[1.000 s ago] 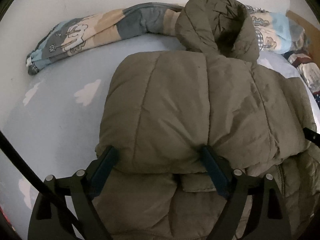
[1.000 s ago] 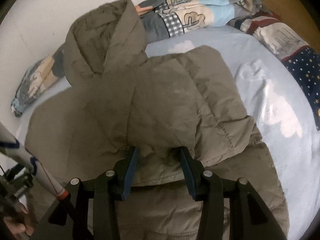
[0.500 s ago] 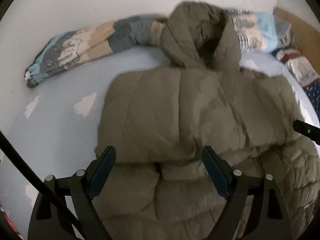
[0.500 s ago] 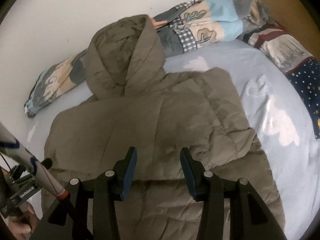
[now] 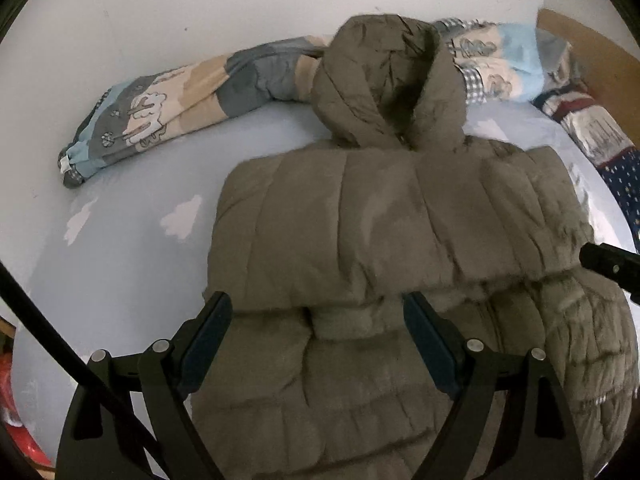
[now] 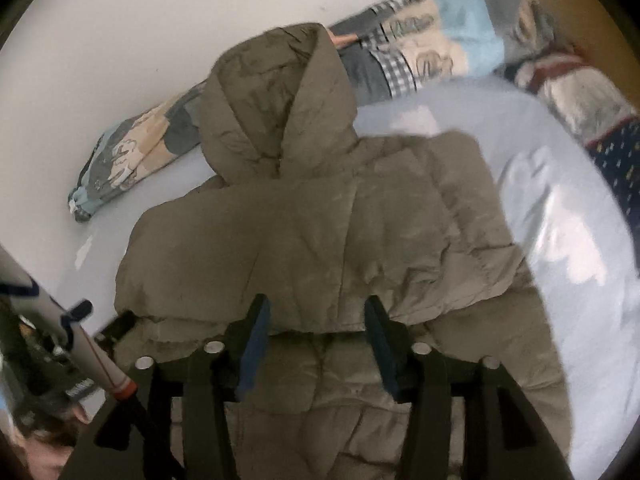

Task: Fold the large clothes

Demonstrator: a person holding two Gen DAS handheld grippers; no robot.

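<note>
An olive hooded puffer jacket [image 5: 400, 232] [image 6: 328, 240] lies on the bed, its upper part folded down over the lower part, the hood lying toward the wall. My left gripper [image 5: 318, 314] hovers wide open above the fold's near edge, with no cloth pinched between its blue pads. My right gripper [image 6: 316, 314] stands over the same fold edge farther right; its jaws are opening and hold no cloth. The right gripper's tip [image 5: 608, 264] shows at the right edge of the left wrist view.
The pale blue sheet [image 5: 120, 264] with white clouds covers the bed. A patterned rolled quilt [image 5: 168, 112] lies along the white wall. More patterned bedding [image 6: 580, 96] sits at the far right. A hand [image 6: 44, 452] and the other tool show at bottom left of the right wrist view.
Both grippers let go of the jacket's folded edge and drew back and up. The folded upper part now rests on the lower part. The right jaws widened.
</note>
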